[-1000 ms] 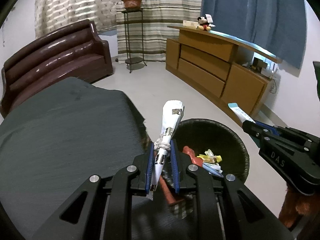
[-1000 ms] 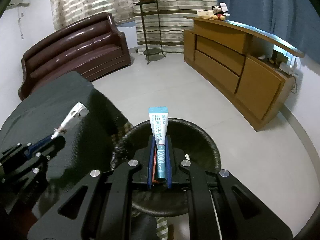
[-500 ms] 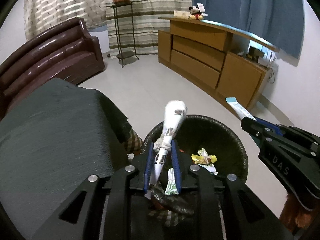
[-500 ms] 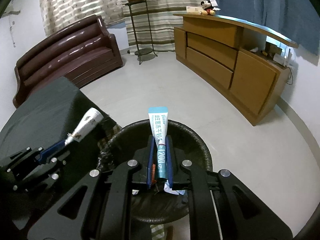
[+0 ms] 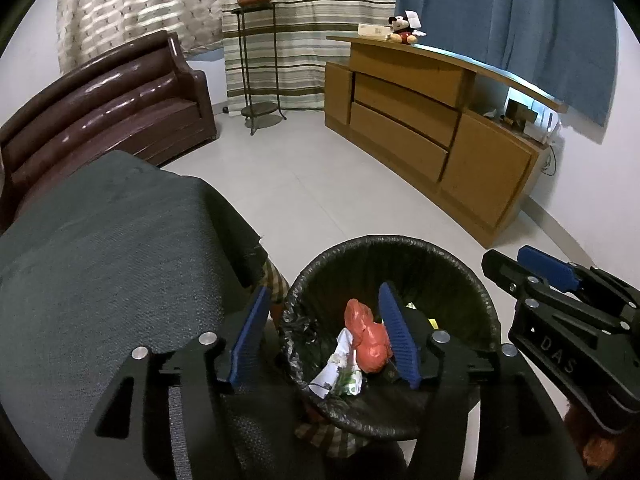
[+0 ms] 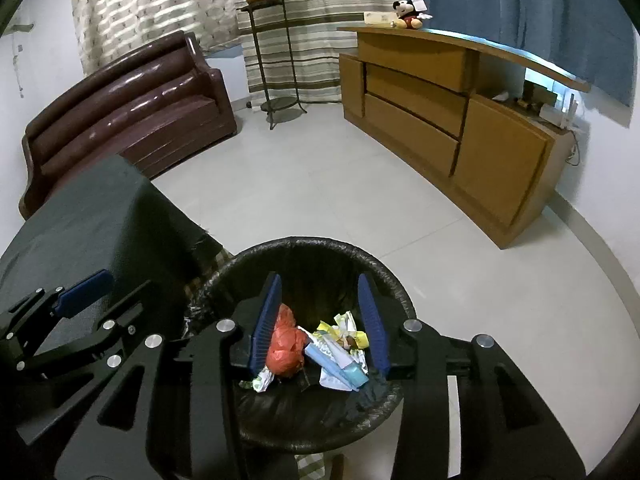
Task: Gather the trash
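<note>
Two hand-held grippers hung over the bin (image 6: 394, 292), and both were spread wide with nothing in them. The left hand-held gripper (image 5: 322, 300) had one blue finger over the bin and the other over the dark cloth (image 5: 100, 248) on the surface beside it. The right hand-held gripper (image 6: 320, 292) had both fingers over the bin. Down inside the bin lay the trash: an orange bag (image 6: 285, 350), a blue tube (image 6: 336, 368), a white wrapper (image 5: 336, 368) and some yellow scraps (image 6: 344, 330). A brown sofa (image 6: 132, 104) stood far behind.
</note>
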Tool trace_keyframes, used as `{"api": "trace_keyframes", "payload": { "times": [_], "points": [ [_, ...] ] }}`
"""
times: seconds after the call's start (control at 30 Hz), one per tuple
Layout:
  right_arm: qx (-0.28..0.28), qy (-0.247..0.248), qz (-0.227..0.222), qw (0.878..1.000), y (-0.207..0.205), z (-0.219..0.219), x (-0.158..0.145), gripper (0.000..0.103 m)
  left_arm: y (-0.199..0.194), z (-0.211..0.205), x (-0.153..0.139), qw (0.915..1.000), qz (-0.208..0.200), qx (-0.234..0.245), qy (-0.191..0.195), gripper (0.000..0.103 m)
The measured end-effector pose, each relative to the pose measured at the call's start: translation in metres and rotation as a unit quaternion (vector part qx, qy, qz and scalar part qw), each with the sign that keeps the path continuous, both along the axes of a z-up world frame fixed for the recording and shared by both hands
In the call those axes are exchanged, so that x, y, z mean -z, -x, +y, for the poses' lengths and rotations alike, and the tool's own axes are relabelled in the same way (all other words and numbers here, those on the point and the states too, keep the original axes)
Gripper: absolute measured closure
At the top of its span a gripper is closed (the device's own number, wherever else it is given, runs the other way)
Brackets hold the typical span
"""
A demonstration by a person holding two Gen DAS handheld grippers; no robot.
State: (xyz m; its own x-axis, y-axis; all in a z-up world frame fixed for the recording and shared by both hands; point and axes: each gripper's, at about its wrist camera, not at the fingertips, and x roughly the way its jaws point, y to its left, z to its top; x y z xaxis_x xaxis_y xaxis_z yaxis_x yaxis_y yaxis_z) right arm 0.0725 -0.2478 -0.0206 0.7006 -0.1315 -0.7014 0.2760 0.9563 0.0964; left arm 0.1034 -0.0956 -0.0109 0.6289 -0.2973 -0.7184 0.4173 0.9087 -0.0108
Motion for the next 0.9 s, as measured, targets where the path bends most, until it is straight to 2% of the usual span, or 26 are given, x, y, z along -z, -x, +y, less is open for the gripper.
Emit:
{"api": "trace_keyframes", "payload": {
  "times": [0.27,0.43,0.9],
  "points": [
    [0.015,0.007,-0.008,1.000,0.009,0.000,-0.005,0.042,0.001,0.006,-0.003,0.9999,-0.007,-0.009,0.008,0.036],
    [0.021,0.012,-0.006,1.000,0.015,0.002,-0.007,0.040,0.005,0.014,-0.006,0.9997,-0.017,-0.014,0.009,0.032],
    [0.015,0.027,-0.014,0.999,0.044,0.022,-0.019,0.037,0.036,0.051,-0.023,0.9987,-0.036,-0.031,0.018,0.029]
  ]
}}
